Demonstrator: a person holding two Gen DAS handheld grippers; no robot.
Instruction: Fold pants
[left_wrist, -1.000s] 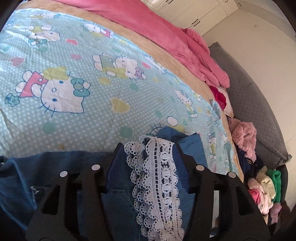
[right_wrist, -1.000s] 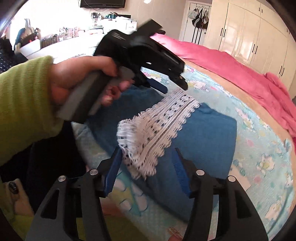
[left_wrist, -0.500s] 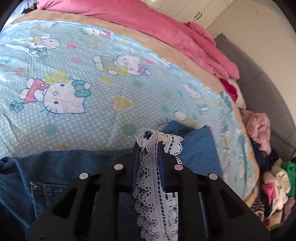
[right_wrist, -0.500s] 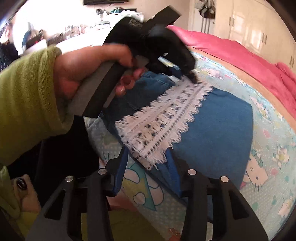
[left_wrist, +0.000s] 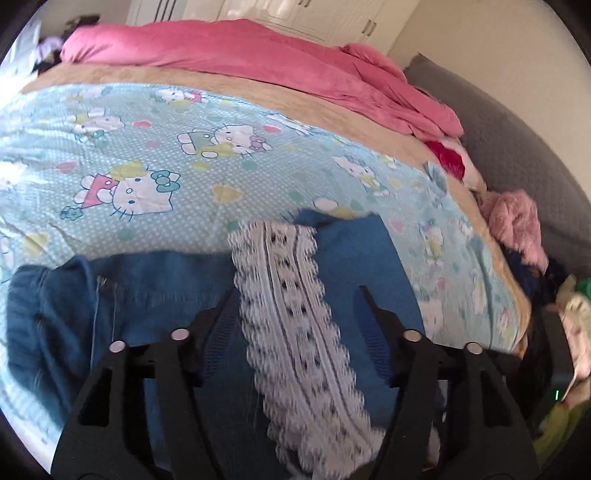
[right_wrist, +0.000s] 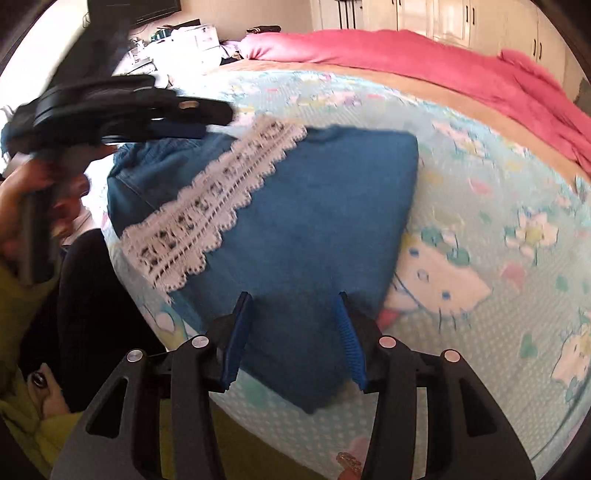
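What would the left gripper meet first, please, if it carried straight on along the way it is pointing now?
Most likely the white lace strip on the folded pants. It runs between the opening fingers of the left gripper, though depth is hard to judge.

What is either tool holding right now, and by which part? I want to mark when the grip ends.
Nothing. The left tool is opening over the lace strip of the pants; the right tool is opening above the denim.

No legible text or labels.
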